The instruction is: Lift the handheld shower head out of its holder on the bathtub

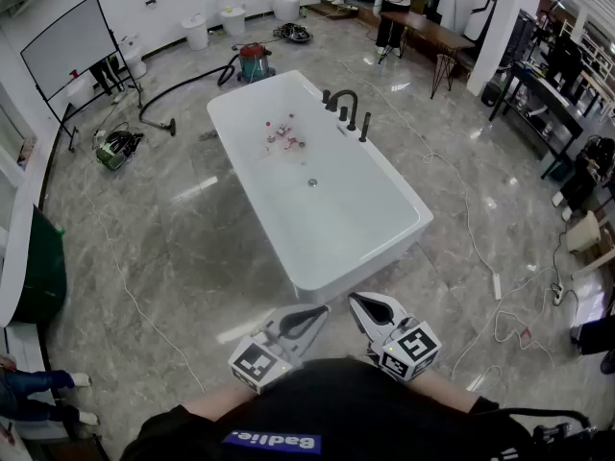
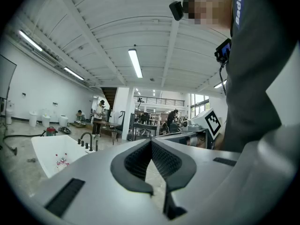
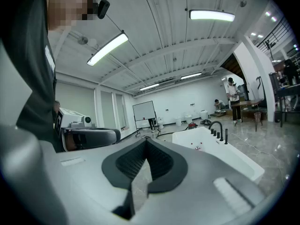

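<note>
A white freestanding bathtub (image 1: 384,233) stands mid-floor in the head view. On its far right rim stand a black arched faucet (image 1: 344,99) and the black handheld shower head (image 1: 365,127), upright in its holder. Both grippers hang close to my body, short of the tub's near end. The left gripper (image 1: 324,309) and the right gripper (image 1: 355,302) are shut with nothing between the jaws. The left gripper view has its gripper (image 2: 151,142) shut, with the shower head (image 2: 96,144) small and far. In the right gripper view that gripper (image 3: 146,142) is shut and the shower head (image 3: 226,136) stands distant.
Small bottles (image 1: 285,137) lie inside the tub. A red vacuum (image 1: 255,62) with its hose sits behind the tub, a whiteboard (image 1: 69,46) at far left, a table (image 1: 437,35) at the back right. Cables (image 1: 480,248) trail over the floor on the right.
</note>
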A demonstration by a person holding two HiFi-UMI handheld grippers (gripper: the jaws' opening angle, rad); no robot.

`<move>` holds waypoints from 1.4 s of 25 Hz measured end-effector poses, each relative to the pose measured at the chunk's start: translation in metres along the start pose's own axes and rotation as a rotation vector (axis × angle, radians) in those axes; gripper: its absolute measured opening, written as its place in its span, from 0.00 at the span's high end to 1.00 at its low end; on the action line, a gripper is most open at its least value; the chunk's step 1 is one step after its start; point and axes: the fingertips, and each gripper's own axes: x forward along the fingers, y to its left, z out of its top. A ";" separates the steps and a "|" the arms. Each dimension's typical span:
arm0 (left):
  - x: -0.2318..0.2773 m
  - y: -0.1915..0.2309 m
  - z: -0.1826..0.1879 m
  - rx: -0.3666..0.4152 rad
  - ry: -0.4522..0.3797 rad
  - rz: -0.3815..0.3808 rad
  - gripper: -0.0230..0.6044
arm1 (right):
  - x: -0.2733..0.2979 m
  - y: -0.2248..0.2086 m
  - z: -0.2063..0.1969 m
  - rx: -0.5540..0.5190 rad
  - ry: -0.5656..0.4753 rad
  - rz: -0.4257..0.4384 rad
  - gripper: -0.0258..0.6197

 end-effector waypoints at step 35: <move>0.066 -0.009 0.015 0.065 0.018 0.099 0.96 | -0.030 -0.082 -0.006 0.060 -0.010 0.035 0.96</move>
